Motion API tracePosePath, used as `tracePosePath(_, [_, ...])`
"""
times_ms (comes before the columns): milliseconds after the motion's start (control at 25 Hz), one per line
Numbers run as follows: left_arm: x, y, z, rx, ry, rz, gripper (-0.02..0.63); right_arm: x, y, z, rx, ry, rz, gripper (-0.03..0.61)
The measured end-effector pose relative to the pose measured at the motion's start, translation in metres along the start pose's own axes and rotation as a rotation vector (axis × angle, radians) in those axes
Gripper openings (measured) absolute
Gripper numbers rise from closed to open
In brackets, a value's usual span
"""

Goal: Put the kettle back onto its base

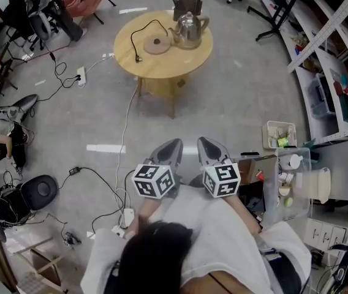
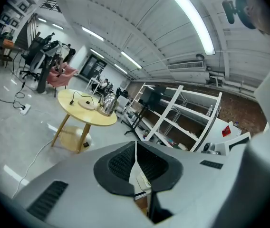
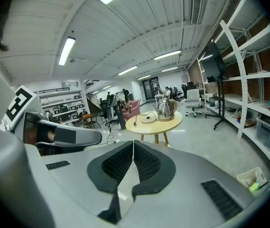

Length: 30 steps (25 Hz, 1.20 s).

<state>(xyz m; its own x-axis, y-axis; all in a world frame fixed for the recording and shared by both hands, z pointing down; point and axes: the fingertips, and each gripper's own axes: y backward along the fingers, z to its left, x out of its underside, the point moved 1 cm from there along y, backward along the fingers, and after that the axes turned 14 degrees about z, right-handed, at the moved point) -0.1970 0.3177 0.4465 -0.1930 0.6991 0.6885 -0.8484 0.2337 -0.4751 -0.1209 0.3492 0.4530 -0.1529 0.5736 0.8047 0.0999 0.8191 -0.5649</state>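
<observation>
Nothing is done so far: the kettle (image 1: 190, 28) is seen just beside its base (image 1: 157, 43) on the round bench (image 1: 162, 66) at upper centre, while the left gripper (image 1: 170, 147) and the right gripper (image 1: 209, 146) are held well apart from it, fingers pressed together, empty.

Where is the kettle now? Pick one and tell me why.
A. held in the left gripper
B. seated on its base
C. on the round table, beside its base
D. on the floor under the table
C: the kettle stands on the round table next to its base, which has nothing on it.
</observation>
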Motion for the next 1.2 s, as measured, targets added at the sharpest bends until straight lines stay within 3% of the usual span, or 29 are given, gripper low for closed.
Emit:
tracePosePath(760, [-0.018, -0.003, 0.029, -0.021, -0.018, 0.033, 0.034, -0.016, -0.021, 0.003, 0.016, -0.011, 0.014, 0.028])
tracePosePath(1200, [-0.047, -0.029, 0.036, -0.049, -0.015, -0.014, 0.034, -0.041, -0.046, -0.028, -0.008, 0.008, 0.001, 0.028])
